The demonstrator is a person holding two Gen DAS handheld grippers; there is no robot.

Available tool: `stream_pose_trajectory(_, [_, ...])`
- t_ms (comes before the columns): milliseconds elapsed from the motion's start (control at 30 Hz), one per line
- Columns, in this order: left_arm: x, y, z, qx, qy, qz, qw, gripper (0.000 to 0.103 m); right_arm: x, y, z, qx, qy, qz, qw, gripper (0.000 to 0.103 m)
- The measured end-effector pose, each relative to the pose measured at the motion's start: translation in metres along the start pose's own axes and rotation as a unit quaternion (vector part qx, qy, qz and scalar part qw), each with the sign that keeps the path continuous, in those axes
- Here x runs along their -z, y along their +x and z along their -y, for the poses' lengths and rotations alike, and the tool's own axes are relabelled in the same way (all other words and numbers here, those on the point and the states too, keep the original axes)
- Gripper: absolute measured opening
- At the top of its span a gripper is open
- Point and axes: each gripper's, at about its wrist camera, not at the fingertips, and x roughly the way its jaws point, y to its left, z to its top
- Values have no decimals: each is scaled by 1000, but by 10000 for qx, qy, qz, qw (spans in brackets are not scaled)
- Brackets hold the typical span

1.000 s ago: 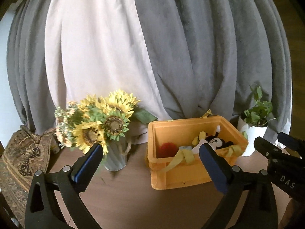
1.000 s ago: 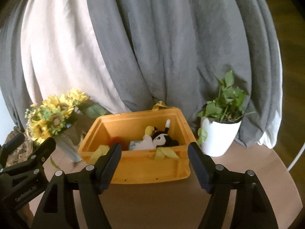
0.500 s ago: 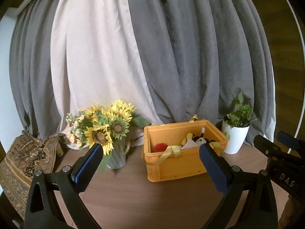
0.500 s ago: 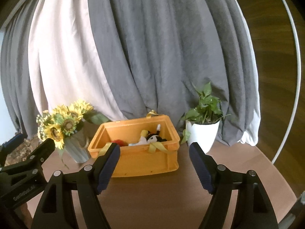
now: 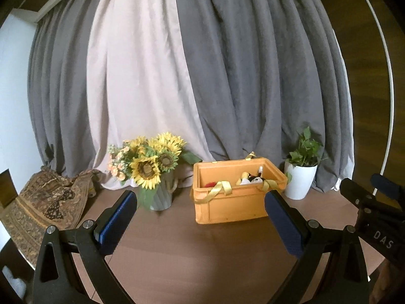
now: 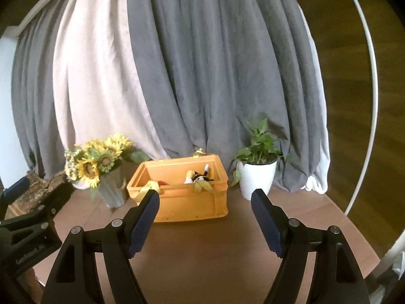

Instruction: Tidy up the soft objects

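An orange plastic crate [image 5: 235,205] [image 6: 187,205] stands on the brown table, well beyond both grippers. Inside it lie a black, white and yellow plush toy [image 5: 250,178] [image 6: 198,176], a red soft thing [image 5: 210,184] [image 6: 162,183] and yellow ribbon [image 5: 221,188] [image 6: 149,186] draped over the front rim. My left gripper [image 5: 200,200] is open with nothing between its fingers. My right gripper [image 6: 205,197] is open too, and empty. Each gripper shows at the edge of the other's view.
A grey vase of sunflowers [image 5: 152,167] [image 6: 97,164] stands left of the crate. A white pot with a green plant [image 5: 302,177] [image 6: 257,177] stands to its right. Patterned cloth [image 5: 45,202] lies at the table's left. Grey and cream curtains [image 5: 202,76] hang behind.
Both grippers have drawn back from the crate and risen a little, so the crate, vase and pot look smaller and farther. Both stay open and empty.
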Motion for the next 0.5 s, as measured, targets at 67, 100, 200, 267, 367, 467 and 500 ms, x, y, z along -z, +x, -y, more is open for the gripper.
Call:
stream_pose_trajectory(67, [5, -17, 1, 8, 23, 24, 10000, 103, 5, -17, 3, -4, -12, 36, 10000, 76])
stream_pose_trajectory(100, [7, -24, 2, 11, 33, 18, 10000, 103, 8, -25, 4, -12, -18, 53, 10000, 76])
stream_pose_trajectory(200, [12, -47, 2, 34, 48, 35, 10000, 103, 16, -50, 8, -26, -25, 86, 10000, 76])
stream_pose_trajectory(267, [15, -64, 3, 20, 71, 66, 10000, 103, 21, -66, 12, -20, 16, 103, 9999, 76])
stream_pose_trajectory(367, [20, -81, 3, 47, 85, 76, 9999, 103, 27, -86, 13, -1, 45, 142, 9999, 76])
stream_pose_trajectory(467, [24, -98, 1, 62, 60, 83, 9999, 103, 31, -102, 13, -9, 23, 152, 9999, 76])
stream_pose_trajectory(500, [26, -104, 0, 67, 44, 88, 9999, 103, 33, -107, 13, -17, 19, 158, 9999, 76])
